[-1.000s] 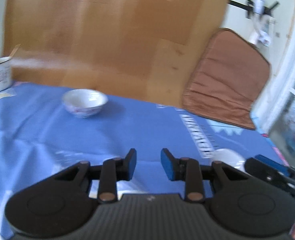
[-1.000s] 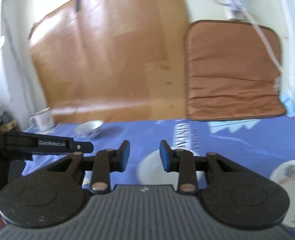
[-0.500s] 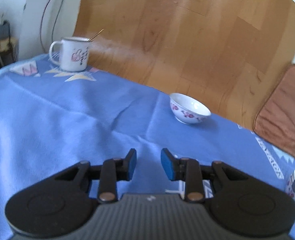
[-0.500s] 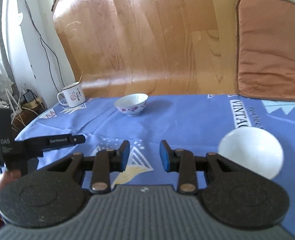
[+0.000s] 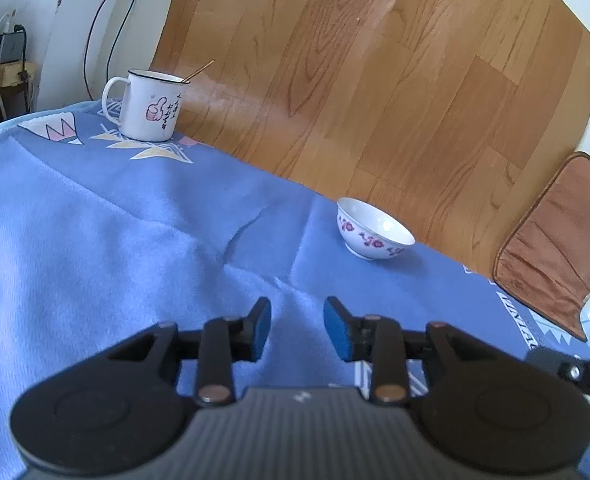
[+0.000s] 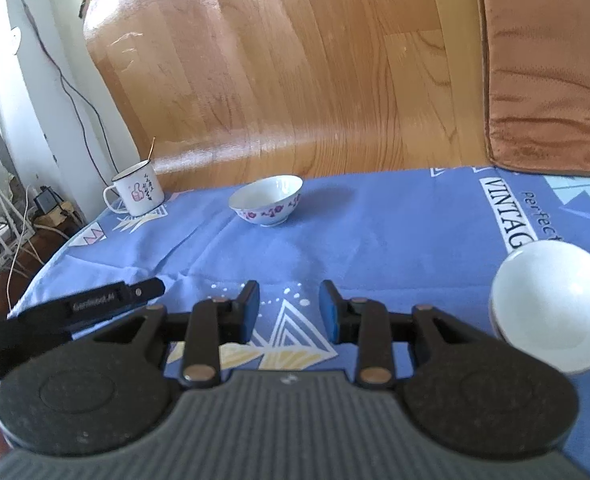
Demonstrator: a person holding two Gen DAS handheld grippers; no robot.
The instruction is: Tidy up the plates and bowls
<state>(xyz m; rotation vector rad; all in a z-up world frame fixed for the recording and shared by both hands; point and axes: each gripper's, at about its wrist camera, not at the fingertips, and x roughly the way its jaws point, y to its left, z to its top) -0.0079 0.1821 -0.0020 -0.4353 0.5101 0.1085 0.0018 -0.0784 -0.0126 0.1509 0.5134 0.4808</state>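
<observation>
Seen along the left hand-held gripper (image 5: 297, 326), an enamel mug (image 5: 149, 106) with a thumbs-up print and a thin stick in it stands far ahead and to the left, at the back edge of the counter (image 5: 95, 248), which is covered in a creased blue cloth. This gripper hangs just above the cloth with its blue pads parted and nothing between them. Ahead and a little to its right sits the flowered bowl (image 5: 373, 232), upright and well apart from the fingertips, close to the counter's back edge. At the far right edge of this view a dark part of the other tool pokes in. Seen along the right hand-held gripper (image 6: 289, 310), the left tool's black finger (image 6: 107, 300) reaches in from the left, near its own left finger. The mug (image 6: 135, 194) is far ahead on the left, the flowered bowl (image 6: 267, 200) is ahead and slightly left of centre, and the two stand apart. This gripper's jaws are also parted and empty, above a triangle pattern on the cloth. Just to its right, close beside its body, lies a plain white bowl (image 6: 553, 306), upright on the cloth, its near rim hidden behind the gripper's housing.
</observation>
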